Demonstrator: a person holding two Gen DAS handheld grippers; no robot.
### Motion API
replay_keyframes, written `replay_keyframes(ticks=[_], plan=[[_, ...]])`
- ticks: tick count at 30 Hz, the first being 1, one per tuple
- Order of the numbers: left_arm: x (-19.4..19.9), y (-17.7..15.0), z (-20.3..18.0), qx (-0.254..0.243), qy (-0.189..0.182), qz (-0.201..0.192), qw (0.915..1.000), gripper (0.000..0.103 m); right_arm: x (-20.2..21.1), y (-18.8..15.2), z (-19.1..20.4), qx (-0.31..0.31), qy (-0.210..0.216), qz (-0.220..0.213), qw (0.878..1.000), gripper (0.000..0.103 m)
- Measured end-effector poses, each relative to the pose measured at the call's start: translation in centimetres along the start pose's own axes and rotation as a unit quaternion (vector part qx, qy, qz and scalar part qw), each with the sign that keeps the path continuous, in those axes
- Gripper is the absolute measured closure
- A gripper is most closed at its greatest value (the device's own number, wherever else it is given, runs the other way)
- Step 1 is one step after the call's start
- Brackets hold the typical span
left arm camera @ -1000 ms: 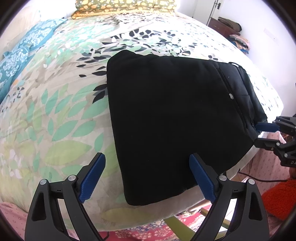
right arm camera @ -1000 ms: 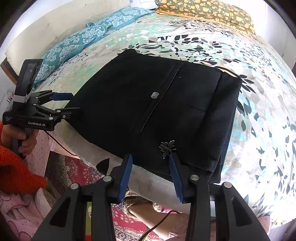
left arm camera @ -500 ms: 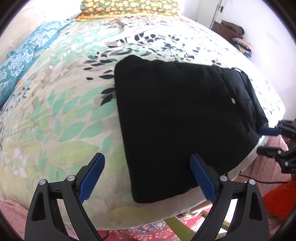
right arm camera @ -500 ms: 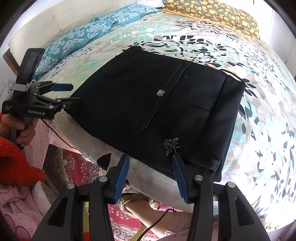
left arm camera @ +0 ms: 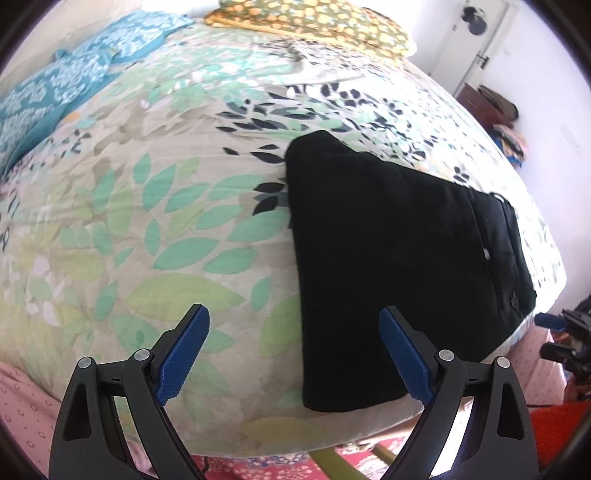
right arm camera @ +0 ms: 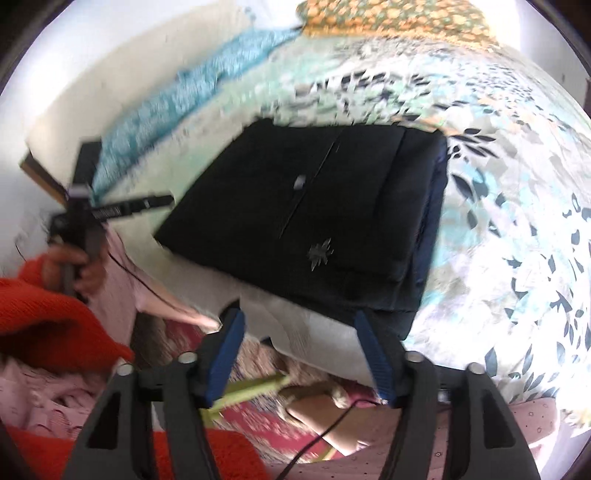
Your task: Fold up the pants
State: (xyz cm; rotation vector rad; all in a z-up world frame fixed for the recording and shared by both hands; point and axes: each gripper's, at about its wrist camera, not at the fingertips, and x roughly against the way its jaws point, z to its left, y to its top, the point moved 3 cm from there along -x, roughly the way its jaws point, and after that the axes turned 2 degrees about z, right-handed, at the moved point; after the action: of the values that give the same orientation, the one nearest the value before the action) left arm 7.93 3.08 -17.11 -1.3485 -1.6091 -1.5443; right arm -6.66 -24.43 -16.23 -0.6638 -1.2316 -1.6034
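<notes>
Black pants (left arm camera: 399, 251) lie folded into a flat rectangle near the bed's front edge, pocket slit and small button facing up; the right wrist view shows the same pants (right arm camera: 314, 214) with a little star emblem. My left gripper (left arm camera: 293, 332) hangs open above the bedspread at the pants' left edge, nothing between its blue pads. My right gripper (right arm camera: 299, 328) is off the pants' near edge over the bed's rim, its jaws opening with no cloth between them. The left gripper (right arm camera: 162, 201) shows at the far left, held by a hand. The right gripper (left arm camera: 546, 334) peeks in at the right.
The floral bedspread (left arm camera: 147, 206) covers the bed. Teal pillows (left arm camera: 55, 88) and a yellow patterned pillow (left arm camera: 314, 26) lie at the head. An orange sleeve (right arm camera: 48, 325) and a patterned red rug (left arm camera: 266, 467) sit below the bed's edge. A dresser (left arm camera: 487, 107) stands at the far wall.
Both grippers have drawn back from the pants, the left one shifting left so the pants sit further right. The right gripper's jaws have widened and let go of the pants' edge.
</notes>
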Motion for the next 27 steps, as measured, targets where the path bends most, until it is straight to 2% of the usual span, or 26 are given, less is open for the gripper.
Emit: replay_keyframes(ticks=[4, 11, 19, 22, 24, 27], plan=[[-0.4, 0.1, 1.0, 0.025, -0.005, 0.009, 0.9996, 0.009, 0.5, -0.3, -1.1, -0.036, 0.005, -0.018, 0.999, 0.038], [-0.8, 0.1, 1.6, 0.034, -0.005, 0.019, 0.9992, 0.009, 1.2, 0.7, -3.2, -0.098, 0.023, -0.054, 0.993, 0.036], [-1.5, 0.3, 2.7, 0.065, -0.033, 0.042, 0.9965, 0.009, 0.9, 2.2, -6.9, -0.152, 0.035, -0.072, 0.985, 0.032], [-2.3, 1.0, 2.7, 0.075, -0.064, 0.057, 0.9934, 0.009, 0.1, 3.1, -8.2, -0.157, 0.049, -0.061, 0.984, 0.025], [-3.7, 1.6, 2.3, 0.078, -0.092, 0.082, 0.9893, 0.009, -1.1, 3.7, -9.2, -0.162, 0.062, -0.045, 0.984, 0.025], [-5.6, 2.4, 1.7, 0.072, -0.103, 0.11, 0.986, 0.009, -2.8, 4.4, -10.8, -0.184, 0.083, -0.022, 0.979, 0.025]])
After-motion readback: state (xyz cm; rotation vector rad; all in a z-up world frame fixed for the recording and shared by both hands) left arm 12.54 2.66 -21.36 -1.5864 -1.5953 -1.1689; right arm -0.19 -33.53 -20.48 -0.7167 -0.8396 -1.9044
